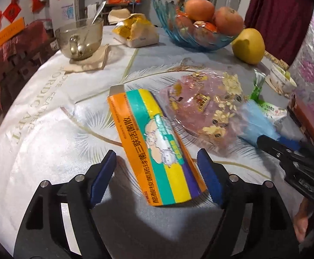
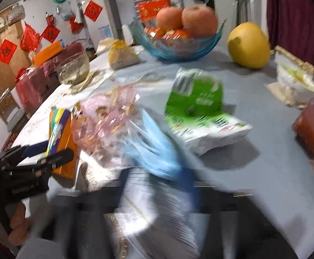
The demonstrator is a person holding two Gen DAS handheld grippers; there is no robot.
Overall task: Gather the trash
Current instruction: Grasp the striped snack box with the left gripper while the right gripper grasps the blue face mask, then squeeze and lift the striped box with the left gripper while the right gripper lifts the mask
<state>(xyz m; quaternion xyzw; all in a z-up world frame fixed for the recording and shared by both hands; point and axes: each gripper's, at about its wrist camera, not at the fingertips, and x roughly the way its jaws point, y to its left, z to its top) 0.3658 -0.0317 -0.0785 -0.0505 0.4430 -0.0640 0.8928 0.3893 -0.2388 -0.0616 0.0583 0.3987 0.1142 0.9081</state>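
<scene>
A blue glass bowl (image 1: 191,36) at the far side holds apples (image 1: 200,8). The left gripper (image 1: 157,170) gapes around a striped box (image 1: 154,144); the right gripper (image 1: 264,139) pinches a blue mask (image 1: 256,125).

Two black plastic arms are seen on the left gripper (image 1: 157,170), each tipped with a dark blue pad whose inner edge is cut in fine saw-teeth. Round silver screw heads are set into the black linkage, two on either side, and long cut-out slots are shown in the outer arms. The right gripper (image 1: 264,140) is built alike: black hinged bars, small pale rivets, a blue pad at the tip. White lettering is stamped on the black body of each, too small to be read. Bare fingers of a hand (image 2: 16,222) are wrapped around the left handle; no sleeve can be made out.
</scene>
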